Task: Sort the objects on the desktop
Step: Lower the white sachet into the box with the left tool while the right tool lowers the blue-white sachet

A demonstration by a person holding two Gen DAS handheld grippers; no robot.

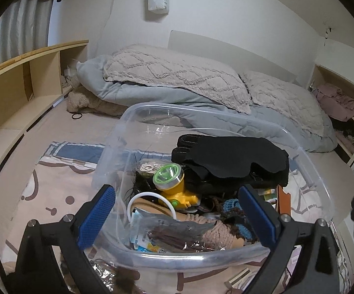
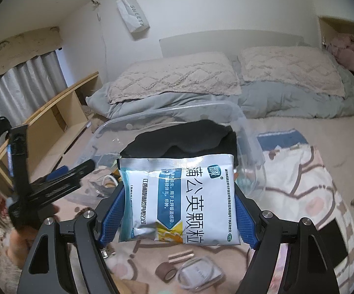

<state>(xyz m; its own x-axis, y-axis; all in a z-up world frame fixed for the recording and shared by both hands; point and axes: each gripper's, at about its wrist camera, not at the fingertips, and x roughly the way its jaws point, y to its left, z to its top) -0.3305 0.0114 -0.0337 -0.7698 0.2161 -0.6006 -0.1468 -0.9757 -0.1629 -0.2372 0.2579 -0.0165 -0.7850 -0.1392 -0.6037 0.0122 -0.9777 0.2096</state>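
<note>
Gloves [image 1: 230,159] atop clutter in bin [image 1: 118,147]

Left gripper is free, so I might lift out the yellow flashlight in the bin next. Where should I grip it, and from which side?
Take the yellow flashlight by its narrow yellow body, just behind the wide green-rimmed head. It lies tilted atop the clutter in the clear bin, so come from above with the open left gripper, jaws across the body. The black glove crowds its right side.

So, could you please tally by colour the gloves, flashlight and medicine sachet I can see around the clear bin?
Black: 1 pair of gloves
Yellow and green: 1 flashlight
White and blue: 1 medicine sachet, held in the right gripper
Total: 3
</note>
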